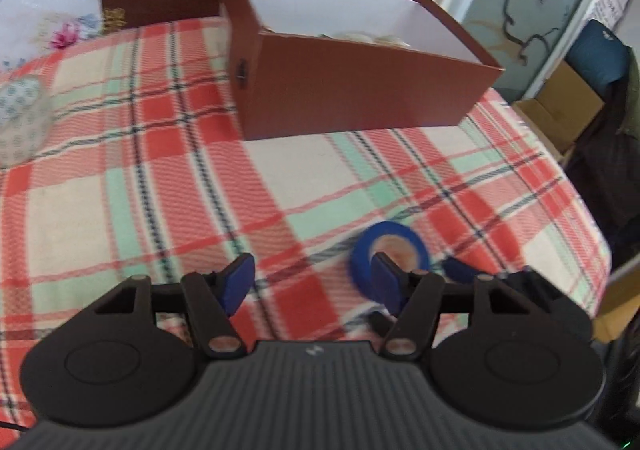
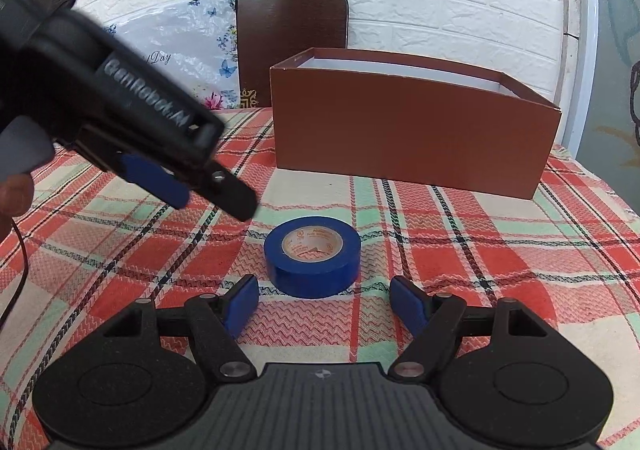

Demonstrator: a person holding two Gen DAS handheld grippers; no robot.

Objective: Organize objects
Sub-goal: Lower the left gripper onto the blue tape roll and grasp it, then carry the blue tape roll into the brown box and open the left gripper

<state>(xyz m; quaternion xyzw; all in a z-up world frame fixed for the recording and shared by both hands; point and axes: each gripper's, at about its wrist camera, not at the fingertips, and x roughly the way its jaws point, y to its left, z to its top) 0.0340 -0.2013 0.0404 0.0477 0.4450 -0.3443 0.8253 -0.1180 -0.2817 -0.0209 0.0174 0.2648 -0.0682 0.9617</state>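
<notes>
Left wrist view: the left hand-held gripper (image 1: 314,282) hangs wide open and empty; the blue tape roll (image 1: 390,250) lies flat on the tabletop (image 1: 120,190) behind its right finger, near the open brown box (image 1: 352,90).

Right wrist view: the right hand-held gripper (image 2: 323,300) is spread wide, empty, squared to the blue tape roll (image 2: 313,256) lying just beyond its fingertips, probably for a grasp, with the brown box (image 2: 412,134) farther back.

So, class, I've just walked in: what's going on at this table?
A person holds a gripper in each hand over a plaid tablecloth. The right gripper is open, with a roll of blue tape lying flat just ahead of its fingers. The left gripper is open too, hovering to the left of the tape and holding nothing. An open brown box waits behind, with some pale things already inside.
</notes>
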